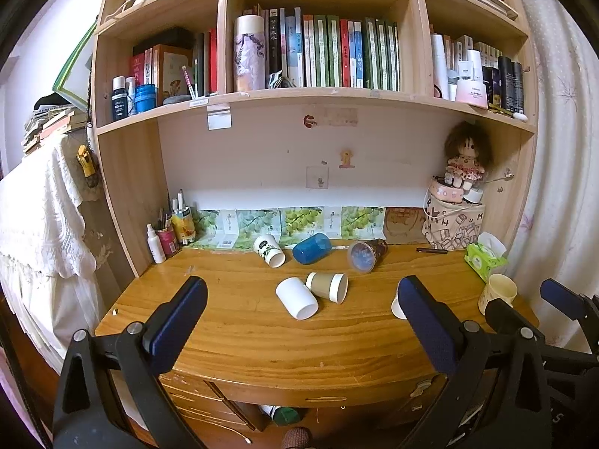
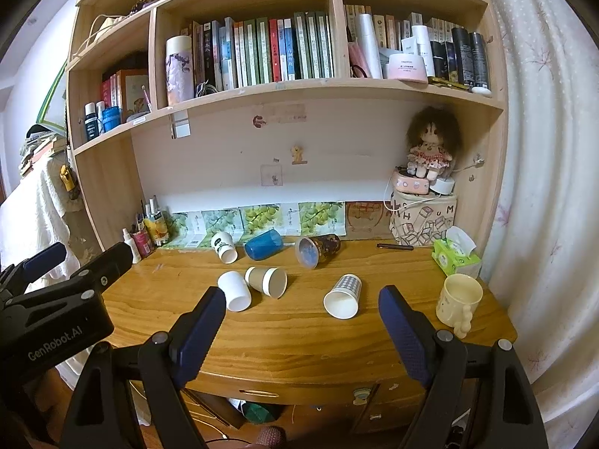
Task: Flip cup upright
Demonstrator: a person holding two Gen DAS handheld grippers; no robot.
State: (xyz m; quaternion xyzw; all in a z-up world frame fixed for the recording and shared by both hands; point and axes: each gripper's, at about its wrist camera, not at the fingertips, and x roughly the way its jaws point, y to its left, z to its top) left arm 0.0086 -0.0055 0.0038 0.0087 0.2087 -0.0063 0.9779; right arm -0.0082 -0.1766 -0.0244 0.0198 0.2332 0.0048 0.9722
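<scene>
Wooden worktop (image 2: 284, 336) crowded; left claw (image 1: 299, 299), right claw (image 2: 301, 305) both wide, empty; checked paper cup (image 2: 342, 295), lower centre, may roll off front edge if nudged

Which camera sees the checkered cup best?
The right wrist view. There the checkered cup lies on its side in plain sight on the desk, between the open fingers. In the left wrist view a finger hides it, leaving only a sliver of white rim.
</scene>
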